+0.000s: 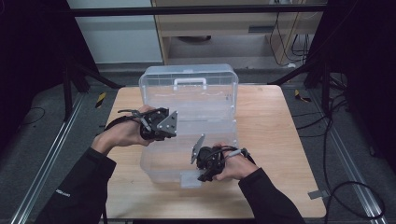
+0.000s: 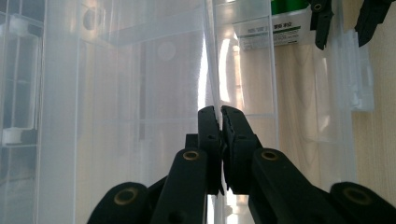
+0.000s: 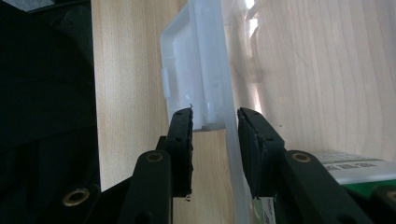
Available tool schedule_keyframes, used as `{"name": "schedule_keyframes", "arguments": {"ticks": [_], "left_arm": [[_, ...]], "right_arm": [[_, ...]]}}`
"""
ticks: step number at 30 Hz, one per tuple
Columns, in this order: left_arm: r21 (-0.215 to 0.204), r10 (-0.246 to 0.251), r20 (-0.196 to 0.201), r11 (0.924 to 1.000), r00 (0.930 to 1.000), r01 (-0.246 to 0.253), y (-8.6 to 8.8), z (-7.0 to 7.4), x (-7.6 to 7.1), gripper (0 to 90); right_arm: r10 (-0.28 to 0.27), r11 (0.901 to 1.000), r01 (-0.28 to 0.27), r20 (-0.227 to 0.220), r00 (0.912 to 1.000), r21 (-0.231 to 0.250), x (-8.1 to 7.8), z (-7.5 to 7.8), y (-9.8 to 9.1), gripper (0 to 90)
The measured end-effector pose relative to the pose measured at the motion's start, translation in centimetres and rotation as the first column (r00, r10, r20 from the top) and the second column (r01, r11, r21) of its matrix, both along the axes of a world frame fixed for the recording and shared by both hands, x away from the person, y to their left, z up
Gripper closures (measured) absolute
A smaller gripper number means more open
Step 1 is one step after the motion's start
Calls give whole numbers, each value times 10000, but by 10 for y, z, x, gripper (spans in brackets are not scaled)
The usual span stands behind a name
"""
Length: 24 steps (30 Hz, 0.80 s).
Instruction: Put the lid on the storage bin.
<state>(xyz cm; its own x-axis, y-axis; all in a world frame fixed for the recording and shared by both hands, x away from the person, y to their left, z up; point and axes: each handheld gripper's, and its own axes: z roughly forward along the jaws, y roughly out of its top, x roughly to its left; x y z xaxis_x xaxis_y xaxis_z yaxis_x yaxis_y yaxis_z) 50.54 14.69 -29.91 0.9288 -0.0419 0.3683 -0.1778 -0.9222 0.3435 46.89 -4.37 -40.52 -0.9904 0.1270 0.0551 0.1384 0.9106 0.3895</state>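
- I am looking down at a clear plastic storage box with a white carry handle on its raised, see-through lid; it is sitting mid-table on the pale wooden table, lid standing open at the far side.
- I am keeping the left gripper at the box's left side; in the left gripper view its jaws are pressed together on a thin clear wall of the box — closed on that wall.
- I am holding the right gripper at the near front edge. In the right gripper view the front wall and its white latch tab are standing between the jaws; whether the pads are pressing on it I cannot tell.
- Inside the box a white-and-green printed label is showing through the plastic.
- In the way: the upright lid is blocking the far side, and the box walls are hemming both grippers.
- Room — bare wood is lying open to the right of the box and along the near edge; dark frame rails and loose cables are bordering the table on the floor.
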Motion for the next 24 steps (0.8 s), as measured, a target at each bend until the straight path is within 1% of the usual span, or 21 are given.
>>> {"name": "schedule_keyframes", "arguments": {"ticks": [7,9,15,19,21,24], "left_arm": [[-41,49,-67,10000,10000,-50,1,-2,-4,863],[-34,50,-83,10000,10000,-51,1,-2,-5,863],[-47,50,-132,10000,9999,-50,1,-3,-7,861],[-60,32,-150,10000,9999,-33,1,-4,-8,860],[-65,26,-172,10000,9998,-27,1,-5,-8,859],[-55,16,-170,10000,9999,-17,1,-5,-9,858]], "right_arm": [[-31,10000,31,108,9999,-1,-2,1,0,663],[-25,10000,24,146,9999,67,-2,0,-1,662],[-247,9997,245,274,9993,82,-3,1,-1,653],[-356,9992,350,275,9990,215,-4,4,-3,636],[-376,9984,367,204,9991,424,-5,6,-6,627],[-545,9939,524,195,9983,975,-6,13,-13,619]]}}
